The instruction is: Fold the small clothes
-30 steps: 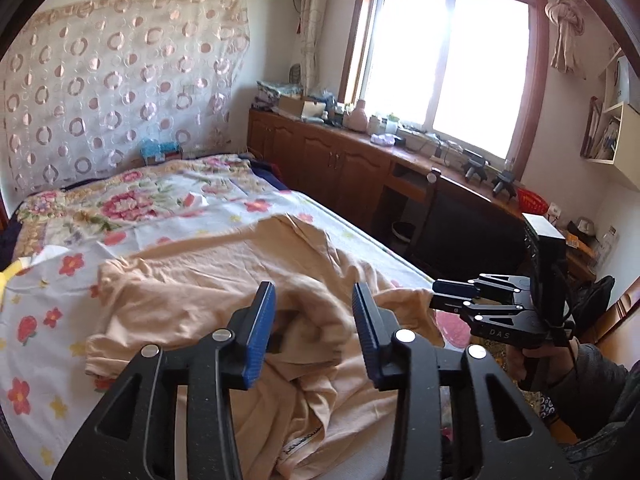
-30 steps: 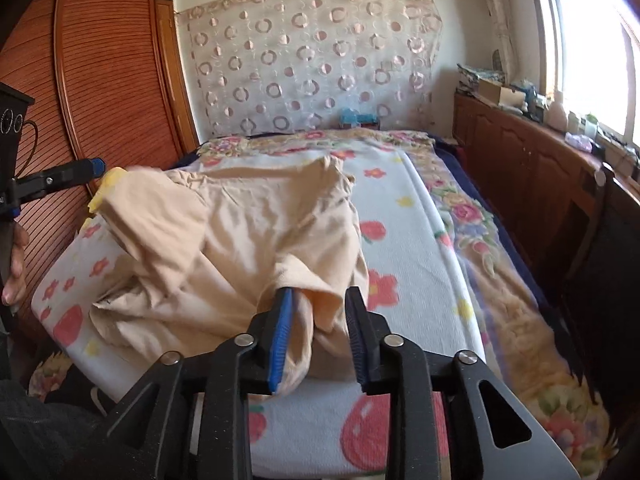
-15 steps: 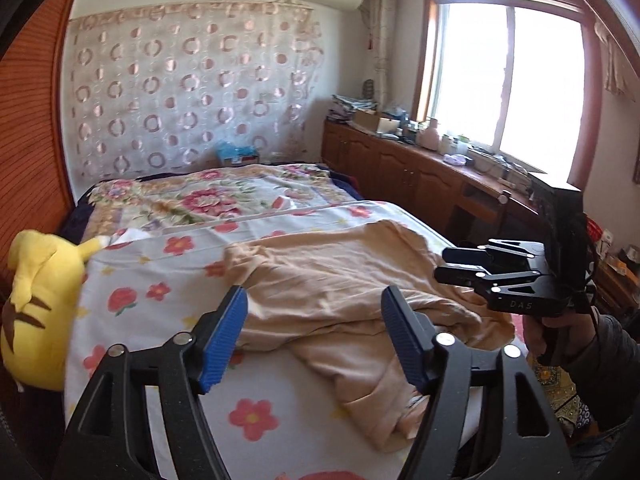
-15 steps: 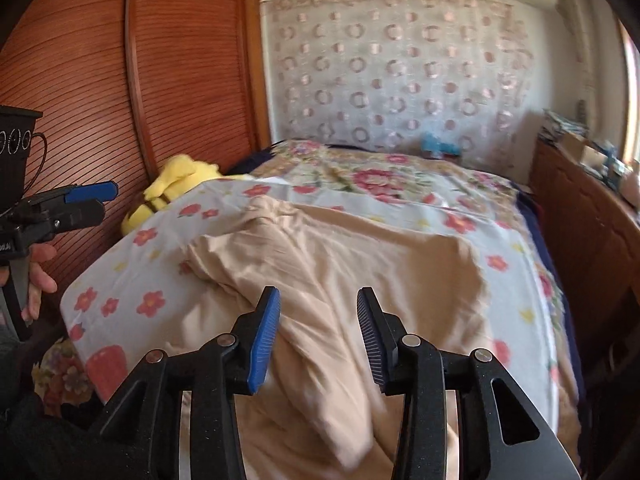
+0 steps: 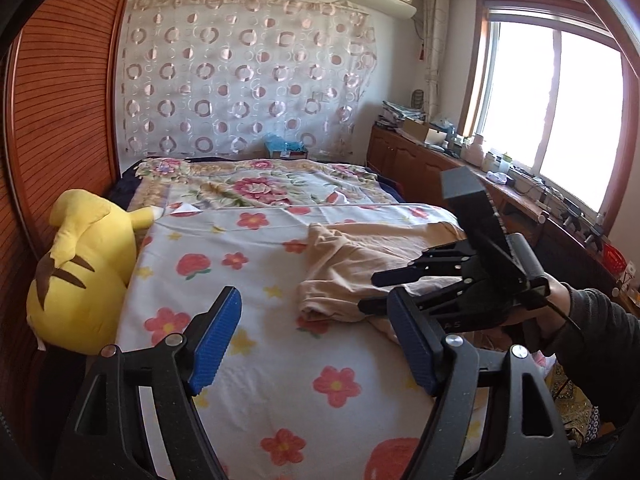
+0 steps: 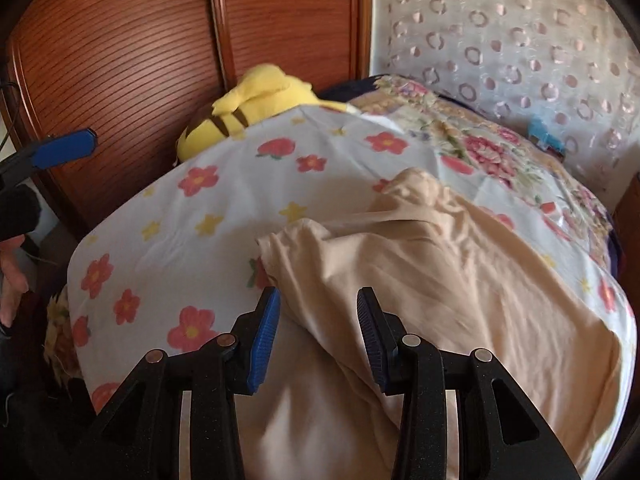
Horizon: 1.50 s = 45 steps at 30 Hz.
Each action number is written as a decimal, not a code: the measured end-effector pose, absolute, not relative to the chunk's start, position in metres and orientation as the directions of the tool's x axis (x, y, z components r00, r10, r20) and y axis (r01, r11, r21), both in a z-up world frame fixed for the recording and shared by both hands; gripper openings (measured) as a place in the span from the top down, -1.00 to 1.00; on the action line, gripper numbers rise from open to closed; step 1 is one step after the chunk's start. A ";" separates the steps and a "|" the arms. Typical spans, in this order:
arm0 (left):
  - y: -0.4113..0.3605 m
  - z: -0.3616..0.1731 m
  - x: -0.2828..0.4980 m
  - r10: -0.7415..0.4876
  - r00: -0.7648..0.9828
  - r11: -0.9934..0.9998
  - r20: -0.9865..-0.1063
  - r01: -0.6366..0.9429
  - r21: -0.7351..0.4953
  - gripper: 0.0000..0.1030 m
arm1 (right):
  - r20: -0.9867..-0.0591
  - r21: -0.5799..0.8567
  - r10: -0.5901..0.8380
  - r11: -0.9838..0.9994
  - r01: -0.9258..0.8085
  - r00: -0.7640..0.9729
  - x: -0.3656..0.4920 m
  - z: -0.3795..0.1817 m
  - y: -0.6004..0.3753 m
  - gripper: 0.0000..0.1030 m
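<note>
The peach garment (image 6: 420,280) lies rumpled on the bed (image 5: 248,360). The left hand-held gripper (image 5: 316,340) is opening wide over bare sheet; the right hand-held gripper (image 6: 318,336) hovers half-open, gripping nothing. A pinch through bunched layers would likely fold it crooked

A soft matt peach cloth garment (image 6: 420,280) was seen on a printed cotton-like sheet (image 5: 248,264); a plush yellow toy (image 5: 80,272) looked fuzzy; the ribbed wooden wardrobe (image 6: 120,60) appeared glossy; ridged blue pads (image 5: 216,336) looked rubbery.
</note>
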<state>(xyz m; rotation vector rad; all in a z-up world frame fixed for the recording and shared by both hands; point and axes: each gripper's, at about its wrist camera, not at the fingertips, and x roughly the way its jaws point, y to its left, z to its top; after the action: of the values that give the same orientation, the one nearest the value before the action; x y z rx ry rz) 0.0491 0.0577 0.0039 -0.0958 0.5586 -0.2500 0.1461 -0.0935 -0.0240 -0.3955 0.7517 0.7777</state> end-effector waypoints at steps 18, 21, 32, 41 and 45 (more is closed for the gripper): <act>0.064 -0.011 0.048 -0.288 0.797 0.957 -0.532 0.221 -0.187 -0.48 | -0.772 -0.169 0.399 0.622 -0.764 0.496 0.170 -0.051 -0.053 0.94; 0.059 -0.013 0.048 -0.300 0.790 0.954 -0.534 0.236 -0.187 -0.48 | -0.726 -0.156 0.429 0.658 -0.737 0.537 0.166 -0.041 -0.068 0.95; 0.017 -0.014 0.052 -0.380 0.753 0.924 -0.538 0.335 -0.184 -0.48 | -0.544 -0.088 0.450 0.809 -0.581 0.709 0.158 0.051 -0.198 0.95; -0.011 -0.018 0.052 -0.426 0.714 0.901 -0.556 0.392 -0.187 -0.48 | -0.570 -0.115 0.219 0.933 -0.341 0.792 0.183 0.060 -0.261 0.95; -0.021 -0.021 0.050 -0.430 0.703 0.896 -0.566 0.408 -0.175 -0.48 | -0.602 -0.173 0.084 0.957 -0.233 0.794 0.197 0.042 -0.255 0.95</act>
<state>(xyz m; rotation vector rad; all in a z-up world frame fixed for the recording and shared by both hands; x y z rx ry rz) 0.0499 -0.0215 -0.0214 -0.0368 0.6391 -0.4665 0.1968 -0.2554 0.0417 -0.2452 0.6325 0.1726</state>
